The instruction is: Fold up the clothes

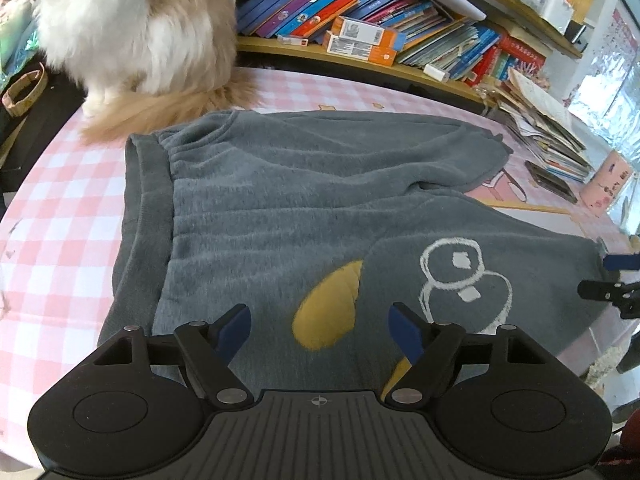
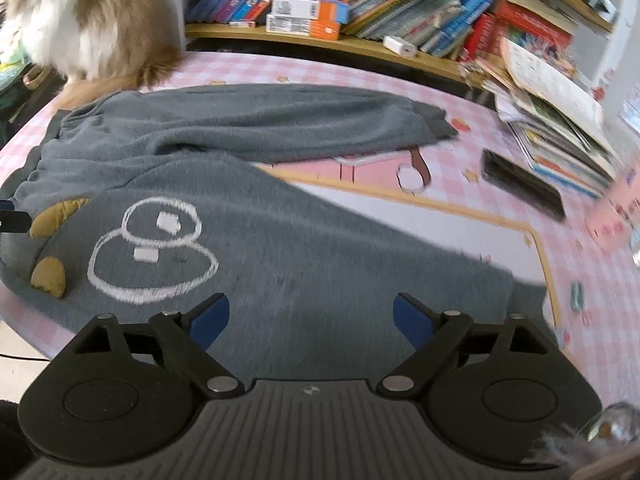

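Grey fleece trousers point(image 1: 280, 200) lie spread on a pink checked tablecloth point(image 1: 60, 208), waistband to the left, both legs running right. A white outline figure point(image 1: 464, 280) and a mustard patch point(image 1: 328, 312) mark the near leg. My left gripper point(image 1: 320, 328) hovers open over the near leg by the mustard patch, nothing between its blue pads. In the right wrist view the same trousers point(image 2: 300, 240) show, the white figure point(image 2: 156, 248) at left. My right gripper point(image 2: 310, 318) is open above the near leg's lower part, holding nothing. Its fingers point(image 1: 616, 280) appear at the left view's right edge.
A fluffy white and tan cat point(image 1: 132, 28) sits at the table's far left, its tail by the waistband. Bookshelves point(image 1: 380, 12) line the back. A leaning pile of books point(image 2: 560, 120), a dark phone point(image 2: 520, 188) and a pink cup point(image 1: 608, 180) stand at the right.
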Action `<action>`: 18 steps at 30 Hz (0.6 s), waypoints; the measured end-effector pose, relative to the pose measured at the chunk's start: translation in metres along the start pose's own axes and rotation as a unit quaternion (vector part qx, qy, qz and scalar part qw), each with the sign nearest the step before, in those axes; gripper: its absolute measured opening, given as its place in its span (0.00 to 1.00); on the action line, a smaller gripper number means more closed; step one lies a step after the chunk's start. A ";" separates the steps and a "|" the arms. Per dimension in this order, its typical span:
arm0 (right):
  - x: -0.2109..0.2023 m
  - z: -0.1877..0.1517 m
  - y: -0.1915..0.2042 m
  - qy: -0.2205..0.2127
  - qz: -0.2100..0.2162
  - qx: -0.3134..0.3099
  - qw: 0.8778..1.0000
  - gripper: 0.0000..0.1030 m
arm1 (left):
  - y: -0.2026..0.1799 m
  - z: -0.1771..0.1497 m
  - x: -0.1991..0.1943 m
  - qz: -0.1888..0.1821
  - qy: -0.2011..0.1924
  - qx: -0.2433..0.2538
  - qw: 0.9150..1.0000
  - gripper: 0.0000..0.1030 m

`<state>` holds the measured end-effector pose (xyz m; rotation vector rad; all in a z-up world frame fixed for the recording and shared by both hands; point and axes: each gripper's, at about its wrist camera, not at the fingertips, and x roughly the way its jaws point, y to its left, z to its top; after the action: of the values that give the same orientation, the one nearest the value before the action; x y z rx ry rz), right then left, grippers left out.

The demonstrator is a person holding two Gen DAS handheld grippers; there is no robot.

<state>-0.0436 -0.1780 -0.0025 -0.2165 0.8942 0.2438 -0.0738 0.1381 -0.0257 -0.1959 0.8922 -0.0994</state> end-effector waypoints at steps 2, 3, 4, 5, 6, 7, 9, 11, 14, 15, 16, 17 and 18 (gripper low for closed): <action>0.006 0.011 -0.007 -0.004 0.009 -0.012 1.000 0.87 | -0.002 0.008 0.005 0.006 0.001 0.002 1.000 0.76; 0.011 0.018 -0.013 -0.006 0.014 -0.018 1.000 0.87 | -0.004 0.013 0.008 0.010 0.001 0.005 1.000 0.76; 0.016 0.026 -0.019 -0.009 0.022 -0.024 0.999 0.87 | -0.005 0.018 0.010 0.014 0.001 0.007 1.000 0.76; 0.022 0.033 -0.025 -0.011 0.030 -0.030 0.999 0.87 | -0.006 0.023 0.013 0.019 0.002 0.010 1.000 0.76; 0.027 0.040 -0.032 -0.012 0.038 -0.034 0.999 0.87 | -0.006 0.029 0.015 0.025 0.002 0.009 1.000 0.76; 0.034 0.049 -0.040 -0.012 0.046 -0.039 0.998 0.87 | -0.007 0.035 0.018 0.031 0.002 0.008 0.999 0.76; 0.048 0.067 -0.056 -0.015 0.065 -0.043 0.997 0.87 | -0.008 0.049 0.025 0.040 0.003 0.012 0.999 0.76; 0.063 0.086 -0.076 -0.017 0.080 -0.048 0.995 0.87 | -0.009 0.066 0.034 0.048 0.002 0.020 0.999 0.78; 0.089 0.119 -0.102 -0.018 0.091 -0.074 0.993 0.87 | -0.008 0.095 0.049 0.059 0.002 0.052 0.997 0.80; 0.099 0.131 -0.111 -0.018 0.095 -0.086 0.992 0.87 | -0.008 0.106 0.054 0.065 0.001 0.066 0.996 0.80; 0.108 0.142 -0.118 -0.019 0.098 -0.097 0.990 0.87 | -0.007 0.115 0.058 0.072 0.000 0.077 0.994 0.81; 0.117 0.153 -0.125 -0.019 0.100 -0.109 0.989 0.87 | -0.006 0.124 0.063 0.078 -0.001 0.088 0.993 0.82; 0.126 0.163 -0.131 -0.020 0.103 -0.120 0.987 0.87 | -0.004 0.132 0.069 0.082 0.001 0.096 0.992 0.82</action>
<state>0.1926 -0.2408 0.0080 -0.3414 0.8469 0.5474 0.0725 0.1394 0.0036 0.0563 0.8919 -0.0318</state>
